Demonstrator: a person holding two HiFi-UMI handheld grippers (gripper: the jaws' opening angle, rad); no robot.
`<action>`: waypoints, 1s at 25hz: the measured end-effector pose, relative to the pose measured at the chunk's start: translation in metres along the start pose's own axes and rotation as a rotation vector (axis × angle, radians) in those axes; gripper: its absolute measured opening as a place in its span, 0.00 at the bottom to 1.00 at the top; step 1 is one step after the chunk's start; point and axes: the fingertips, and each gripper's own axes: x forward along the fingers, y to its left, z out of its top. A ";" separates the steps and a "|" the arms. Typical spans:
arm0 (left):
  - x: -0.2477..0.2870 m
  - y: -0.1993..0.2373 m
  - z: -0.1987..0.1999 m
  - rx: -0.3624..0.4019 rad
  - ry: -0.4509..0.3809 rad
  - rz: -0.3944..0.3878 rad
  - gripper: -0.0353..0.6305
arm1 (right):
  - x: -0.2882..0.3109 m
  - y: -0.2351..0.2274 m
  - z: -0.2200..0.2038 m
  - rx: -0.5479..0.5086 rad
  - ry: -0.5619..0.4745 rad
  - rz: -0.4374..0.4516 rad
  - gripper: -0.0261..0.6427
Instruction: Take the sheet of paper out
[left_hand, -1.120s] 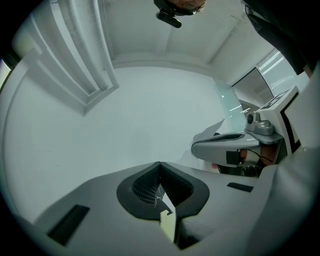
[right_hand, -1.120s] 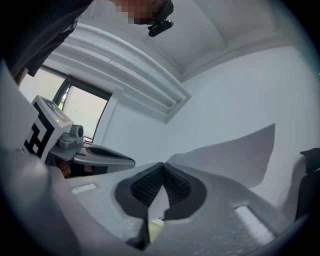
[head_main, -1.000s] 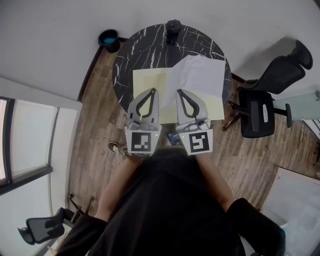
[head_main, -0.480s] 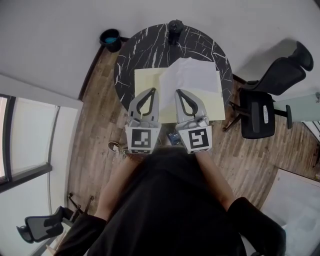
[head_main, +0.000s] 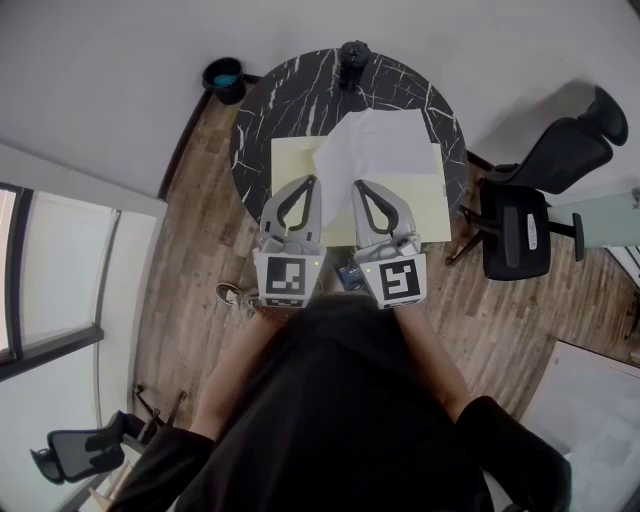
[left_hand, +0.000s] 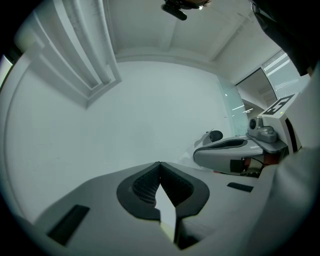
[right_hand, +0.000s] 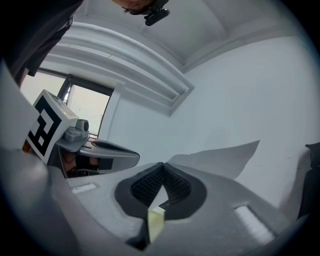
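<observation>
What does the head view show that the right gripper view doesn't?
Only the head view shows the round black table, the whole yellow sheet on it, an office chair and the wooden floor. Only the right gripper view shows a yellow strip in the gap behind the closed tips of the right gripper, and the ceiling moulding. Both show the white paper and the left gripper.

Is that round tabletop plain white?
No, in the head view the round tabletop is black with white veins.
</observation>
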 end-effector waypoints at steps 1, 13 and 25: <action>0.000 0.000 0.000 -0.001 0.000 0.001 0.04 | -0.001 0.000 0.000 -0.002 0.000 0.003 0.03; -0.001 -0.005 -0.004 -0.009 0.009 -0.003 0.04 | -0.005 0.003 0.001 -0.013 -0.007 0.016 0.03; -0.004 -0.007 -0.006 -0.002 0.018 -0.001 0.04 | -0.008 0.001 0.004 -0.015 -0.020 0.001 0.03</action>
